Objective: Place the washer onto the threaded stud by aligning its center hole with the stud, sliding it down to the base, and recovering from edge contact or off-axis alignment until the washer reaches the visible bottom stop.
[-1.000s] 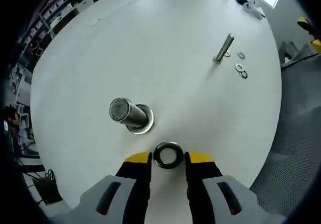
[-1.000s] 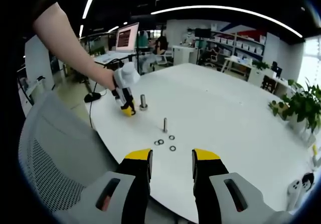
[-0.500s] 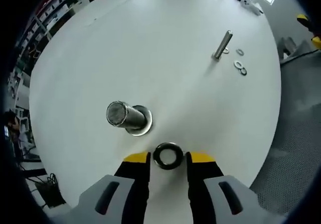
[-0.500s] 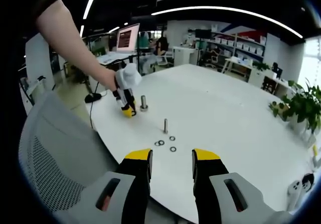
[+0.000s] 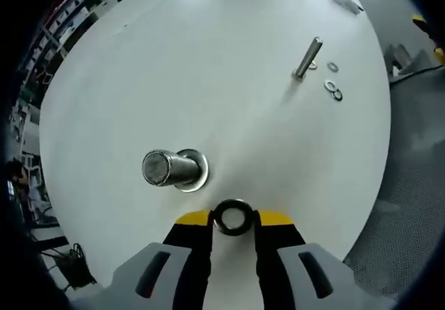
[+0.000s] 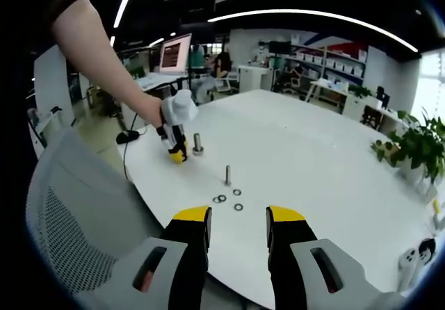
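Big stud [image 5: 170, 169]: it is being seen from the left gripper view, standing on the white table [image 5: 208, 60] on a round flat base. It is being seen almost from the top.
Washer [image 5: 233, 217]: a dark ring is being held flat between the yellow tips of the left gripper [image 5: 233, 218]. It is just beside the big stud's base and is not on the stud.
Left gripper jaws: they are being kept closed on the two sides of the washer, with only the ring between them.
Thin stud [image 5: 307, 58]: it is being seen far across the table, standing tilted in this view.
Loose washers [image 5: 332, 89]: a few small rings are lying on the table near the thin stud.
Person's arm [image 6: 104, 60]: in the right gripper view it is being held out over the table, with the hand around the left gripper [image 6: 178, 153].
Left gripper, from this side: its yellow tip is being held down close to the table, just beside the big stud [image 6: 198, 143].
Chair [image 6: 76, 219]: a grey mesh back is being seen at the table's edge.
Right gripper [image 6: 236, 218]: it is being held well away from the studs. Its jaws are apart and nothing is being held between them.
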A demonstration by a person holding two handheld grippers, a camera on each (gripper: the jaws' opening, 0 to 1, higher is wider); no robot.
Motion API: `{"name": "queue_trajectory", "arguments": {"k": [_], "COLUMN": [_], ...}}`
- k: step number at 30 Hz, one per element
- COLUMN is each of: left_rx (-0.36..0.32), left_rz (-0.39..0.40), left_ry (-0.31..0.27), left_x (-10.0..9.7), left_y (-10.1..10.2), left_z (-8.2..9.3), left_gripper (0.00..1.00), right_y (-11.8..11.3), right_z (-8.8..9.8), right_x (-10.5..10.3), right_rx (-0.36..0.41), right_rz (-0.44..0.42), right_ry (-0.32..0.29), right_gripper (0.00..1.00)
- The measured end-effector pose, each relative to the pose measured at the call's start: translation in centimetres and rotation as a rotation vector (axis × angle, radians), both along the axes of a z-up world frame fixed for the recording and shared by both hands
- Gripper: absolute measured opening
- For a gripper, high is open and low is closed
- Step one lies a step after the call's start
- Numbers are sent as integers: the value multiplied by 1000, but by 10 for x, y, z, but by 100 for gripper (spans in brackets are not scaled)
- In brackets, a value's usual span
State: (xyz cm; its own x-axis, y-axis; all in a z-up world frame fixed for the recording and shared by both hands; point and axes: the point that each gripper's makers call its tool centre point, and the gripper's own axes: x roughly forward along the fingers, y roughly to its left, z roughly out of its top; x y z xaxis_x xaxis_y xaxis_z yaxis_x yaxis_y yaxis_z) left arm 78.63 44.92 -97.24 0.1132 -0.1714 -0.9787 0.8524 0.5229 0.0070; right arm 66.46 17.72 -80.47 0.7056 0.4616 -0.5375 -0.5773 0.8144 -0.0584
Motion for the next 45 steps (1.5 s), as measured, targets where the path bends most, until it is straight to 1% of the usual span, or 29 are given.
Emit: {"name": "queue_trajectory", "arguments": {"k": [2,5,8,10,19,22,24,26,29,32,34,36,38,43,45], "left_rx": [-6,5,-1,2,35,34,42,34,15,-1,-9,-2,1,10,3], "left_rz": [10,-19,-9,-22,-53,-40,-11,-20,-12,-12,-1,-20,-9,-12,6], "left_ry": [5,-2,11,17,20,20,27,21,17,2,5,-5,-6,-3,-1], "left_x": [0,-3,-3,-4,-5,-4,-5,-5,-6,-4,-3,-4,-2,-1,0], "left_y": [0,-2,-2,-3,-3,-2,0,-1,1,1,2,1,1,1,2], "left_z": [0,0,0,0,0,0,0,1,2,1,0,-1,0,-1,0], "left_gripper": [22,23,26,27,26,26,26,26,26,21,21,20,20,19,19], "right_y": [0,0,0,0,0,0,0,1,1,0,0,0,0,-1,-1], "right_z": [0,0,0,1,0,0,0,0,-1,-1,-1,-1,-1,-1,-1], "right_x": [0,0,0,0,0,0,0,0,0,0,0,0,0,0,0], "right_rx": [2,4,2,3,5,5,6,5,4,3,2,0,0,-1,0], "right_rz": [-1,1,2,2,-1,1,1,3,3,0,-1,1,1,-3,-4], "right_ry": [-1,-2,-2,-2,1,2,4,3,5,5,7,8,7,6,4], "right_gripper": [34,34,34,34,34,34,33,33,33,33,33,33,33,33,33]}}
